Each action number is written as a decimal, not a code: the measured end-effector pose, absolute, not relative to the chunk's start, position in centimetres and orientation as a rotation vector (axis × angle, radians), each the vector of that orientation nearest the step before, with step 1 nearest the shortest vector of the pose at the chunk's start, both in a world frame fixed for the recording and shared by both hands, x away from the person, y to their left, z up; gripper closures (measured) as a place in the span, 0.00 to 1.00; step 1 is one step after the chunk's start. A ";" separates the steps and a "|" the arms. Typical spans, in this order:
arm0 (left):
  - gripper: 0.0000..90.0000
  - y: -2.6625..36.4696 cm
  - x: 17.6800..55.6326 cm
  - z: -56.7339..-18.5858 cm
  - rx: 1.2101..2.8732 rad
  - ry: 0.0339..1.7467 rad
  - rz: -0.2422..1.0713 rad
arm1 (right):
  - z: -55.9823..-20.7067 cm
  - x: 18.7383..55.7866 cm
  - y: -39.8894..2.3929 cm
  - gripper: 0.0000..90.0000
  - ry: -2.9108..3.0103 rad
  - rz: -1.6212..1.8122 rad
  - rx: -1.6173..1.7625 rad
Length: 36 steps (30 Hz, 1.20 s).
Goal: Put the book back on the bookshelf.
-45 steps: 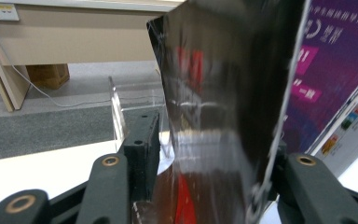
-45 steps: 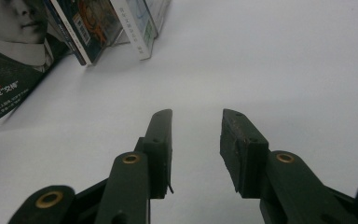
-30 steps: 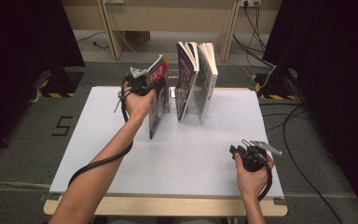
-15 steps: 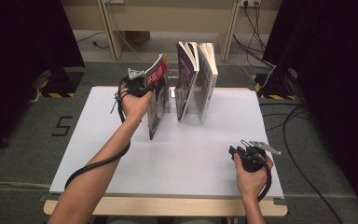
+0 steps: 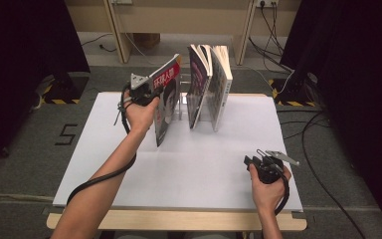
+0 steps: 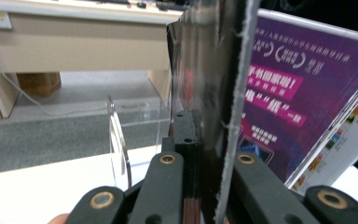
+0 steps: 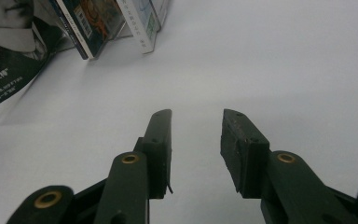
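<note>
A magazine with a red title and a face on its cover (image 5: pixel 167 102) stands upright on the white table (image 5: pixel 204 169), tilted, just left of the clear rack (image 5: pixel 183 101). My left gripper (image 5: pixel 151 89) is shut on its upper edge. In the left gripper view the jaws (image 6: pixel 207 140) pinch the dark magazine (image 6: pixel 207 70), with a purple magazine (image 6: pixel 289 93) behind it. My right gripper (image 5: pixel 251 162) hovers near the table's front right, open with nothing between its fingers (image 7: pixel 196 119). The held magazine's cover (image 7: pixel 9 46) appears at the top left of the right gripper view.
Two more magazines (image 5: pixel 199 84) (image 5: pixel 221 87) lean in the clear acrylic rack (image 6: pixel 121 140) at the table's back middle; their lower corners (image 7: pixel 93 23) show in the right gripper view. Wooden furniture legs and cables lie on the floor beyond the table.
</note>
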<state>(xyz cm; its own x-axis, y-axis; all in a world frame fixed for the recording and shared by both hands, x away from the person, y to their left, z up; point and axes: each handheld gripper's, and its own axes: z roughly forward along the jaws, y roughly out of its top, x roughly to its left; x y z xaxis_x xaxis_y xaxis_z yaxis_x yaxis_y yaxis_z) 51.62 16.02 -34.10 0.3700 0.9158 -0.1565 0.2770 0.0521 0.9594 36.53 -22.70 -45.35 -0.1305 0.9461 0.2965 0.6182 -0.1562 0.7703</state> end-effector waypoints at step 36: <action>0.80 15.9 52.1 -34.6 1.439 1.090 0.698 | -45.5 36.7 -22.8 0.71 1.743 1.187 1.767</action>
